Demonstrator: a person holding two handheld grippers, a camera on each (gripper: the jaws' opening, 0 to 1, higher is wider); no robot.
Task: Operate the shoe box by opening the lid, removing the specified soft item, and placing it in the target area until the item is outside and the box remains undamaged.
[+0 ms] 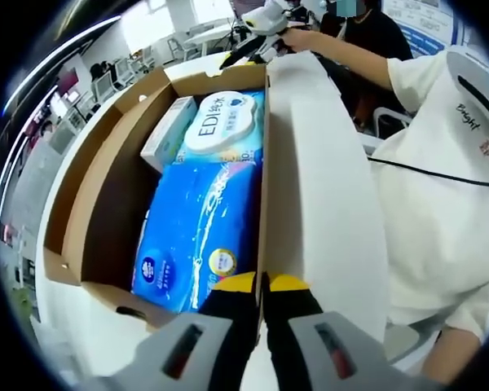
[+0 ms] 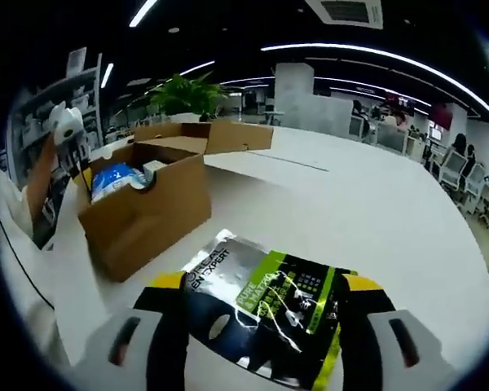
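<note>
**Pouch out, not yet set down**

Right gripper (image 2: 261,314) jaws clamped on soft silver-green foil pouch (image 2: 265,305), above white table (image 2: 375,212), beside brown cardboard box (image 2: 143,208). Left gripper (image 1: 261,289) jaws pinched on box's upright flap (image 1: 318,179). Risk: hard pull w/ left could crease or tear flap; weak grip on slick foil could drop pouch early.

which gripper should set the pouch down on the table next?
Right. The right gripper already holds the silver-green pouch over bare table; the left gripper is clamped on the box flap.
</note>
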